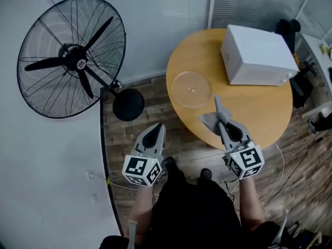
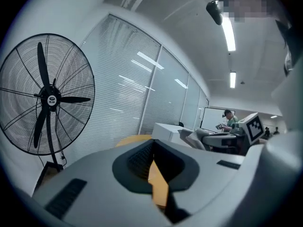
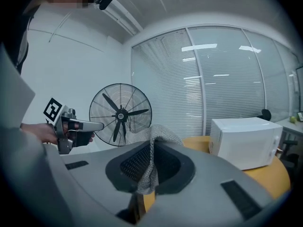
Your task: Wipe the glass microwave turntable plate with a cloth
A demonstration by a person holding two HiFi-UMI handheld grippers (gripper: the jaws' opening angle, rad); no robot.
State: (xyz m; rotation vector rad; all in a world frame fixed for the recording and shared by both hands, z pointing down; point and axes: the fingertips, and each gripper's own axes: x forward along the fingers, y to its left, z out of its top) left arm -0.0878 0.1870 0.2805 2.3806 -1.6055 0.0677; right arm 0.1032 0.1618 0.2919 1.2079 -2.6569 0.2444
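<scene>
Centre right of the head view: a round orange-brown wooden tabletop (image 1: 259, 123), standing on a dark wood-plank floor (image 1: 129, 134). Toward its left side, lying flat, a clear round glass microwave turntable plate (image 1: 191, 89). At its upper right, well apart from the plate, a white box-shaped microwave (image 1: 258, 56).

Lower centre right, over the tabletop's near edge: the right gripper (image 1: 218, 105), clamped on a grey knitted cloth (image 1: 210, 121) that bunches out past the jaw tips. Near the plate's lower right rim, not touching it.

Lower centre left, over the floor beside the tabletop: the left gripper (image 1: 158, 127), jaws pressed together with nothing between them.

Upper left: a large black pedestal fan (image 1: 72, 64) with a round wire cage and a round black base. Behind it, a white wall (image 1: 31, 180) running down the left side. Along the top, glass partitions with pale slatted blinds (image 1: 166, 14). In the left gripper view, long ceiling lights (image 2: 228, 32) overhead.
</scene>
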